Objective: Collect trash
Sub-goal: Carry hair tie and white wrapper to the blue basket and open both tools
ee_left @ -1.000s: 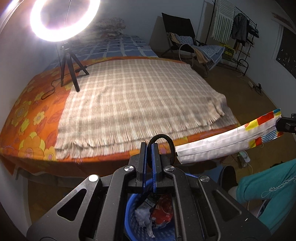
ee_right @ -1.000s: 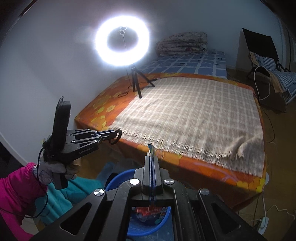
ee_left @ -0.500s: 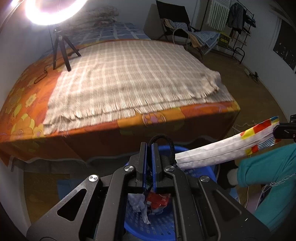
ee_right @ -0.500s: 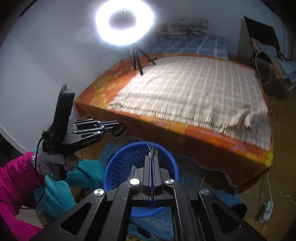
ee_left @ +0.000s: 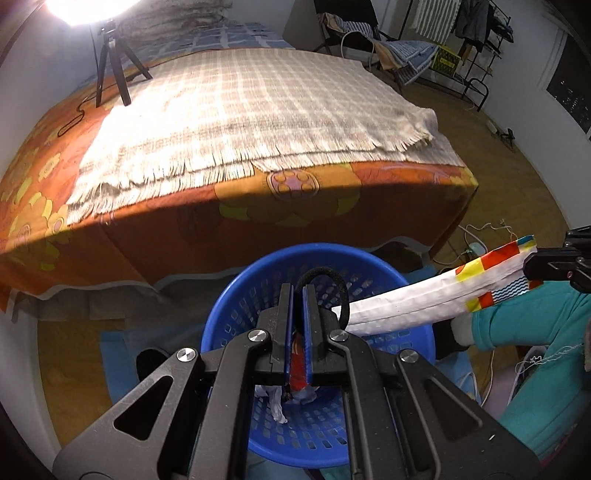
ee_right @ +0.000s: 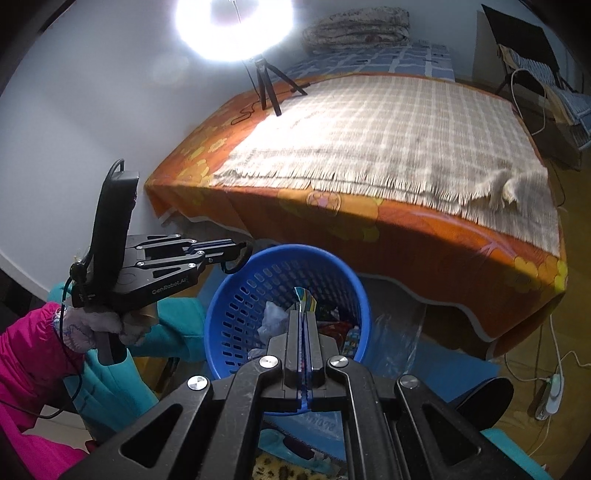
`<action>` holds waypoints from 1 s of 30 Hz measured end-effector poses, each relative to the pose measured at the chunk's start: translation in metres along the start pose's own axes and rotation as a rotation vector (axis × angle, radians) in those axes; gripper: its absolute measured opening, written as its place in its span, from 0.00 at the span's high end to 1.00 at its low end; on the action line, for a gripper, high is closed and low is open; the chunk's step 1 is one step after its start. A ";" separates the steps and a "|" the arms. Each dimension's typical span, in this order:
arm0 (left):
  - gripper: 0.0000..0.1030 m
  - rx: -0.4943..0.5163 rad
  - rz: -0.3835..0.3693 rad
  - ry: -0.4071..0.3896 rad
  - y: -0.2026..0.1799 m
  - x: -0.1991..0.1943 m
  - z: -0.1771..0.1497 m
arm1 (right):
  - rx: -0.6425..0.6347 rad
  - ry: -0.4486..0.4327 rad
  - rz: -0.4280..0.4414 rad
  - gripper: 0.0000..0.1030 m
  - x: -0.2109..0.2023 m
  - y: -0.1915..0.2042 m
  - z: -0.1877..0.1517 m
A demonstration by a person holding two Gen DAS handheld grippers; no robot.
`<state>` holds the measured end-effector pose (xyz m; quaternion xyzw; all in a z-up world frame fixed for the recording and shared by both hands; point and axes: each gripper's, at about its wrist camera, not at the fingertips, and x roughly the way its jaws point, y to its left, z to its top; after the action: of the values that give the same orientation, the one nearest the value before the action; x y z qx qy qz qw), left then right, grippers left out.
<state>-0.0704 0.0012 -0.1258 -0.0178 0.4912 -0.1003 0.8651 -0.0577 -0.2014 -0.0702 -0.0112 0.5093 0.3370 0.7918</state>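
The right claw (ee_right: 303,332) is closed on a wrapper (ee_left: 424,302); the left claw (ee_left: 298,306) pinches a black band (ee_left: 341,291). Below them is the basket (ee_left: 229,317); the long wrapper may catch its rim and fall outside.

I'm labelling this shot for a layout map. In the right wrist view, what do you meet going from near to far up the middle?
Right claw → blue basket → orange bedsheet → checked blanket → folded quilt.

One blue basket (ee_left: 229,321), one long wrapper (ee_left: 424,299), one black hair tie (ee_left: 332,280), two grippers, one bed (ee_left: 258,206), one ring light (ee_right: 236,26).
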 end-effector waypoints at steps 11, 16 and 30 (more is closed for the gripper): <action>0.98 -0.005 -0.005 0.019 -0.002 0.006 -0.006 | 0.023 0.020 0.014 0.97 0.011 -0.002 -0.004; 0.98 -0.004 -0.006 0.030 -0.003 0.008 -0.008 | 0.034 0.022 0.019 0.84 0.016 -0.003 -0.005; 0.40 -0.017 0.019 0.037 -0.003 0.012 -0.010 | 0.015 0.015 -0.032 0.27 0.022 -0.001 -0.006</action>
<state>-0.0734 -0.0035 -0.1401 -0.0189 0.5081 -0.0884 0.8566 -0.0564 -0.1926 -0.0913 -0.0158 0.5176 0.3205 0.7932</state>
